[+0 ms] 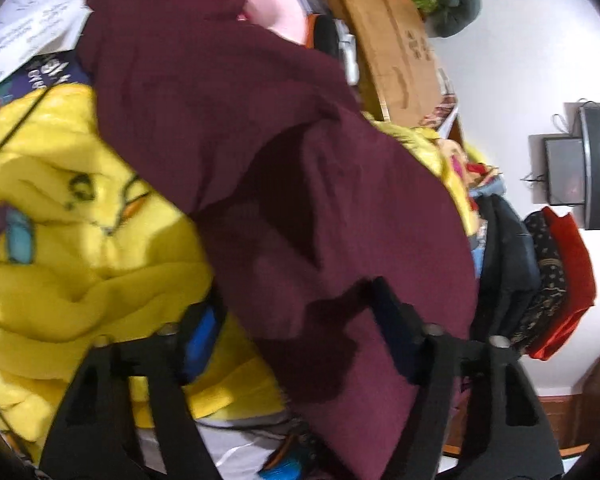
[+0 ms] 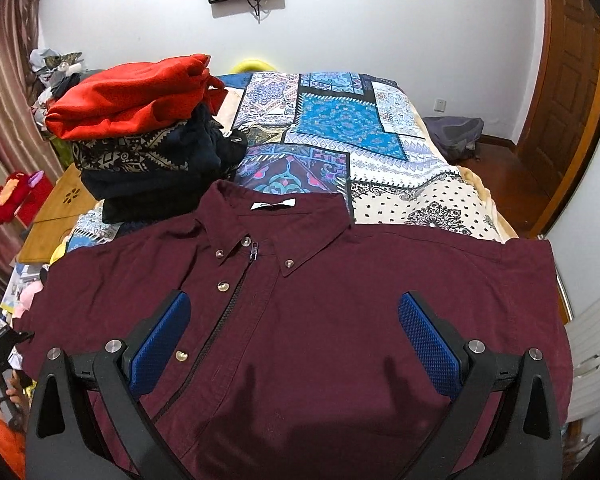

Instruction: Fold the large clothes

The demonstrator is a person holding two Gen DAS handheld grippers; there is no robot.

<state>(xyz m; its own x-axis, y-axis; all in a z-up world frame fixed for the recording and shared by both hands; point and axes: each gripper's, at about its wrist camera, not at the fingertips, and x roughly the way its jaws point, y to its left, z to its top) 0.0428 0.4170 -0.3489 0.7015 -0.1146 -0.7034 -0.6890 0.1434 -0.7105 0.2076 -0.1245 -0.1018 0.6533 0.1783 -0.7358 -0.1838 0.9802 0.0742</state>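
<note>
Right wrist | maroon woven shirt (image 2: 340, 320) flat, collar buttoned | right fingers (image 2: 428, 344) apart | left fingers (image 1: 202, 336) unclear

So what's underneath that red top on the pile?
Under the red top lies a dark patterned garment, then darker folded clothes, all on the patchwork bedspread. How many pieces the dark layers hold stays hidden.

White wall (image 2: 380, 20), wooden door (image 2: 564, 92), patterned bed (image 2: 340, 128).

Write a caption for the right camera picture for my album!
Open right gripper hovers over a maroon shirt on the bed, beside stacked clothes.
</note>
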